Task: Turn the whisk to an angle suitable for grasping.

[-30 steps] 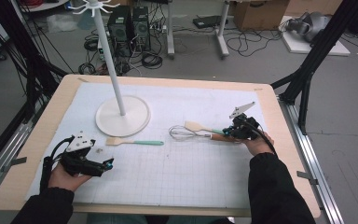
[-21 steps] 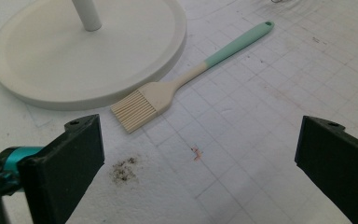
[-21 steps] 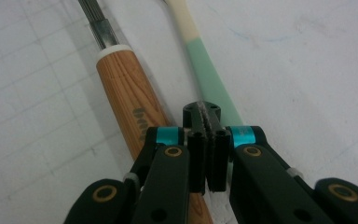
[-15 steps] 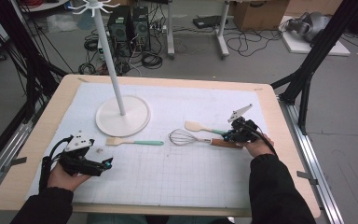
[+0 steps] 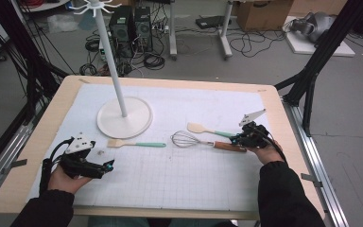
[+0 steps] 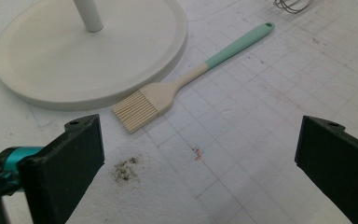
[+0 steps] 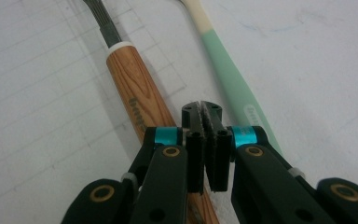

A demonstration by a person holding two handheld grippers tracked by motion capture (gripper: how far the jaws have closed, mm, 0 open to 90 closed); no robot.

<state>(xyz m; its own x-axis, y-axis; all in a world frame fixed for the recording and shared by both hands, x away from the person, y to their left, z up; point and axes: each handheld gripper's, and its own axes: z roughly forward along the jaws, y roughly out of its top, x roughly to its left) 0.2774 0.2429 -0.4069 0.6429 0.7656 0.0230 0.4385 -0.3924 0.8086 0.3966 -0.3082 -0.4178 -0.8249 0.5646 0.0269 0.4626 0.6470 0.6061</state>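
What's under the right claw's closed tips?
Under the right claw, jaws pressed together holding nothing, lie the wood-handled wire whisk and mint-handled spatula. Both handle ends are covered by it.

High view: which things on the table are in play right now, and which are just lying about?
In play: whisk, spatula, both by the shut right gripper.
Lying about: pastry brush, stand, with the open left gripper apart from both.

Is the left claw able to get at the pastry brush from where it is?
Probably yes. The left claw is open, its jaws spread wide, and the pastry brush lies flat just ahead on the mat, nothing between them. The white stand base sits close beside the bristles.
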